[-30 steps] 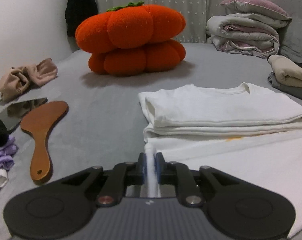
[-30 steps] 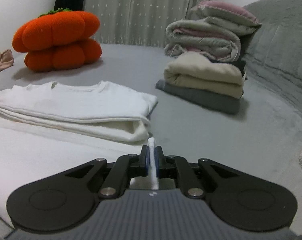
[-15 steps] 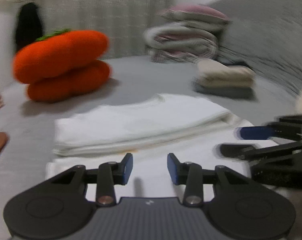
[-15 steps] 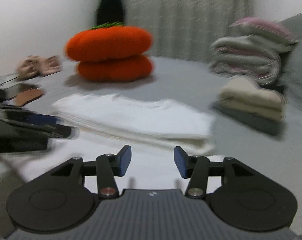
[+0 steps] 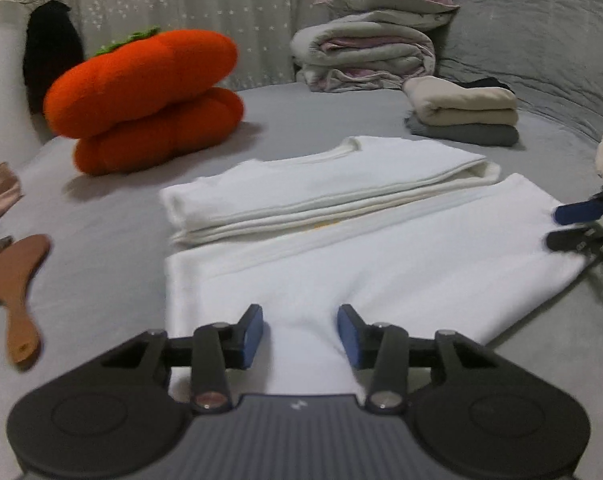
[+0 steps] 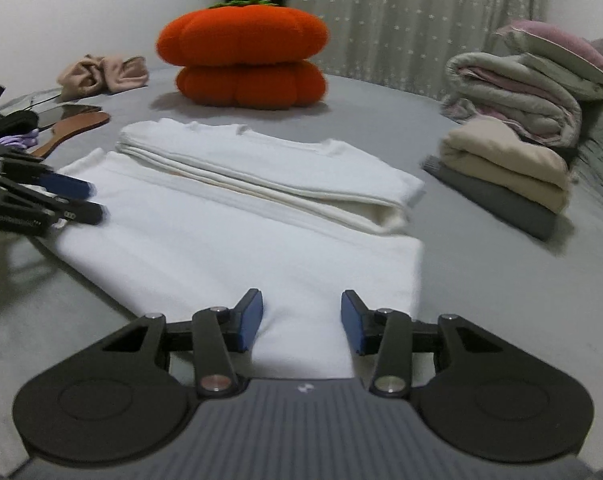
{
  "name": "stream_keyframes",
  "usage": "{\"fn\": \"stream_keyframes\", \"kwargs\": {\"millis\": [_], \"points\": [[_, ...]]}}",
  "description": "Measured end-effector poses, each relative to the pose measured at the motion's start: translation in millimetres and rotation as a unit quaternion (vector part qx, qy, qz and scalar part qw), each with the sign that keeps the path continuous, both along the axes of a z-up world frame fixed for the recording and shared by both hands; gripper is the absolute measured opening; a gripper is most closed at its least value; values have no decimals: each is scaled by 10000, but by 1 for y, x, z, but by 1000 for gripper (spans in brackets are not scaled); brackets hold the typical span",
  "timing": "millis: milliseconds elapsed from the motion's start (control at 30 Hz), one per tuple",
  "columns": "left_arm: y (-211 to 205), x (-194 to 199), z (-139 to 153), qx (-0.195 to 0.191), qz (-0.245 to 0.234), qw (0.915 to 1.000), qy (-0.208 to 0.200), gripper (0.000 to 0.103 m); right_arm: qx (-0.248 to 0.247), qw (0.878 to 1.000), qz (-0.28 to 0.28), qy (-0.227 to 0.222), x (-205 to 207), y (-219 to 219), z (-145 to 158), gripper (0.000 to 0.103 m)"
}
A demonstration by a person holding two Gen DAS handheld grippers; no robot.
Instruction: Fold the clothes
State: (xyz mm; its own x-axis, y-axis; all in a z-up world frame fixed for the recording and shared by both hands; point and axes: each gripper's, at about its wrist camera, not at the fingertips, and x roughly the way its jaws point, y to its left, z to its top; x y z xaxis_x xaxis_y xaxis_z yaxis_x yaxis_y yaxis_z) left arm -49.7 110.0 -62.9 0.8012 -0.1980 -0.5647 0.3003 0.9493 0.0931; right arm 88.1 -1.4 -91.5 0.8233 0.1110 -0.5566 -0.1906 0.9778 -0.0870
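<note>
A white shirt (image 5: 381, 248) lies on the grey bed, its far half folded into a thick layered band and its near half flat. My left gripper (image 5: 301, 332) hovers at the shirt's near left edge. Its jaws are opening, with cloth lying between the blue pads but not pinched. My right gripper (image 6: 301, 320) is at the near right edge of the shirt (image 6: 221, 240). Its jaws are closing, and the cloth there is untouched by the pads. Each wrist view shows the other gripper at its side: the right gripper (image 5: 573, 224) and the left gripper (image 6: 77, 200).
An orange pumpkin cushion (image 5: 141, 96) sits behind the shirt. A folded beige and grey stack (image 5: 461, 116) and a rolled quilt with a pillow (image 5: 365, 56) lie at the back right. A wooden brush (image 5: 13, 280) and a pink cloth (image 6: 101, 72) lie left.
Both grippers were shut on a pinch of white cloth and have let it go. The left view swung right and the right view swung left, so each shows the other gripper.
</note>
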Motion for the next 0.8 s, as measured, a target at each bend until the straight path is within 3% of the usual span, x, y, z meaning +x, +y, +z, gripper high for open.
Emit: {"fn": "stream_keyframes", "kwargs": {"millis": [200,400,533,800], "points": [[20,-8,9,-36,249,9997,-19,48,6,9993,-371,54,-10,-24,2,46],[32,-9,32,-750,545,9957,-57,47,459,9969,-634,-41,-11,-33,22,47],[18,-8,32,-954,324,9949,74,47,699,9961,-515,-126,-8,-22,31,47],[-15,-12,4,-131,-322,9985,414,48,158,9996,142,212,-2,19,12,47]]}}
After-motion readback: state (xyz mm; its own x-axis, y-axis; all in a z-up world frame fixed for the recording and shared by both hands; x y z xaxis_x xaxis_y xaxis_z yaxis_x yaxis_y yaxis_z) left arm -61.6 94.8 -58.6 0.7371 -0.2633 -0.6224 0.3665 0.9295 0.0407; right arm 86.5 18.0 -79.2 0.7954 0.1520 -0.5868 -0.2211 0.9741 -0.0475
